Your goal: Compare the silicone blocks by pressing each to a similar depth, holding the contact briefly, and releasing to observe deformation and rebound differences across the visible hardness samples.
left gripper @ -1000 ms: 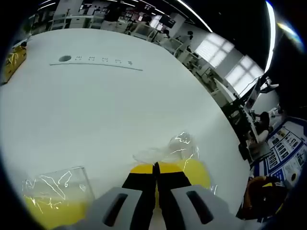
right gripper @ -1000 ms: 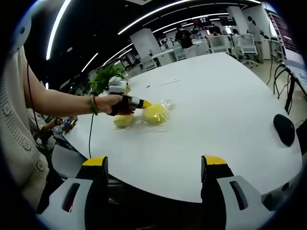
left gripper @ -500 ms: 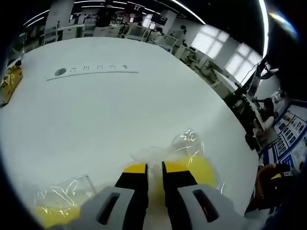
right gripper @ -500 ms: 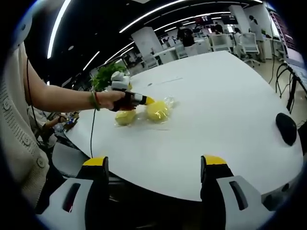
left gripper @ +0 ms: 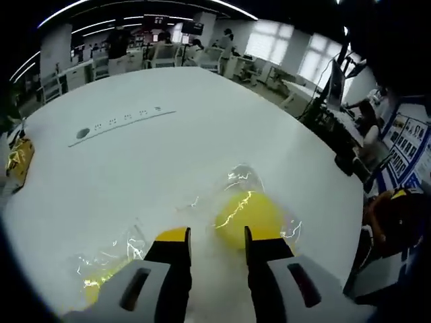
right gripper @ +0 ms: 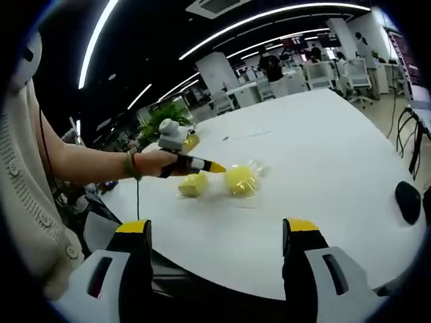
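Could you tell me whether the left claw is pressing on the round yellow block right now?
No, the left claw is open and lifted off the round yellow block, which lies ahead in its clear wrap.

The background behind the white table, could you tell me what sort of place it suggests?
Probably an open-plan office or lab: rows of desks with office chairs, long ceiling strip lights, and the large white table with a potted plant at its edge.

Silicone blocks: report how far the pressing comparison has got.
Looks done: nothing that the frames can confirm. In hand: the left gripper is open, hovering off the round yellow block in its clear wrapper; seen from the right gripper view it sits beside both blocks, touching neither. Left: the second yellow block lies wrapped, apparently awaiting its press. The right gripper is open and idle near the table edge.
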Available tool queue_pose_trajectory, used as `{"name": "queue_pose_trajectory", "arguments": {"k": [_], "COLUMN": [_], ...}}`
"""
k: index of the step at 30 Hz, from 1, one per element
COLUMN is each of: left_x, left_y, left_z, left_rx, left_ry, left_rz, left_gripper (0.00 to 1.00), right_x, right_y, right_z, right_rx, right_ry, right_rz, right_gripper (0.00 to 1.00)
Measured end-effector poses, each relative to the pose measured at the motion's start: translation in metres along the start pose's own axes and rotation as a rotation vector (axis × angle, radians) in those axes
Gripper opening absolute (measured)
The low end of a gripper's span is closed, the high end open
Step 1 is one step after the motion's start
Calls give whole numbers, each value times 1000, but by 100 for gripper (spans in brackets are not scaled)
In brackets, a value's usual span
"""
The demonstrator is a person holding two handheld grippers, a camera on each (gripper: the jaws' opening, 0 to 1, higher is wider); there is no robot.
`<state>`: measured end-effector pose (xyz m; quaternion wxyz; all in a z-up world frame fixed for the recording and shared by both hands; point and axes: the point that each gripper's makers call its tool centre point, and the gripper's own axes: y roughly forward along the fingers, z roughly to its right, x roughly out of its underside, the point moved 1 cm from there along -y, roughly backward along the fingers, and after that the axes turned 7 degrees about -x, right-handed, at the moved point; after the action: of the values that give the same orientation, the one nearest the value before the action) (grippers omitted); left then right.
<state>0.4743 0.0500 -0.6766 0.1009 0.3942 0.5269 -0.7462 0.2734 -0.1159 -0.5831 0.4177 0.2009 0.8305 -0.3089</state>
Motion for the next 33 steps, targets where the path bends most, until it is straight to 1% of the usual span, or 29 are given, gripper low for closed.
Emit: {"name": "queue_pose_trajectory", "arguments": {"k": [2, 5, 6, 10, 12, 13, 16, 17, 19, 21, 23, 24, 25, 27, 28, 29, 30, 32, 33], "left_x": [2, 7, 10, 19, 25, 31, 42, 46, 51, 55, 55, 56, 56, 58, 58, 60, 63, 68, 71], "left_y": [-13, -29, -38, -66, -78, -84, -101, -109, -120, -138, -146, -156, -161, -175, -182, -188, -197, -208, -212], "left_z": [2, 5, 5, 3, -1, -5, -14, -16, -19, -23, -25, -26, -28, -30, -30, -29, -27, -26, -26], "left_rx": [2, 15, 17, 16, 26, 25, 11, 7, 6, 8, 6, 4, 6, 5, 14, 15, 17, 29, 30], "left_ry": [23, 46, 58, 74, 43, 38, 7, -16, -32, -48, -49, -51, -50, -39, -20, -17, -22, -36, -41], "left_rz": [11, 26, 34, 66, 97, 96, 109, 116, 128, 161, 181, 210, 224, 255, 281, 294, 314, 341, 346], "left_gripper": [34, 36, 37, 42, 47, 48, 49, 50, 52, 54, 56, 57, 58, 60, 61, 63, 65, 68, 68], "right_x": [-1, -2, -3, -7, -9, -9, -9, -9, -8, -4, -2, -2, 0, 5, 5, 6, 8, 9, 10], "right_y": [4, 11, 14, 21, 24, 26, 31, 34, 37, 41, 44, 45, 47, 48, 48, 48, 48, 47, 47], "right_z": [-5, -10, -14, -21, -27, -31, -37, -40, -44, -48, -49, -50, -50, -47, -45, -44, -42, -39, -38], "right_rx": [-5, -7, -6, -2, -20, -33, -41, -48, -58, -63, -66, -67, -68, -55, -49, -47, -42, -33, -31], "right_ry": [-11, -31, -49, -87, -90, -92, -112, -113, -113, -117, -120, -119, -118, -145, -156, -157, -160, -166, -168], "right_rz": [-1, 1, -4, -12, -7, -9, -11, -13, -19, -24, -25, -27, -30, -61, -63, -63, -74, -74, -75], "right_gripper": [75, 79, 80, 80, 80, 79, 79, 79, 79, 80, 80, 80, 80, 80, 80, 81, 81, 81, 81]}}
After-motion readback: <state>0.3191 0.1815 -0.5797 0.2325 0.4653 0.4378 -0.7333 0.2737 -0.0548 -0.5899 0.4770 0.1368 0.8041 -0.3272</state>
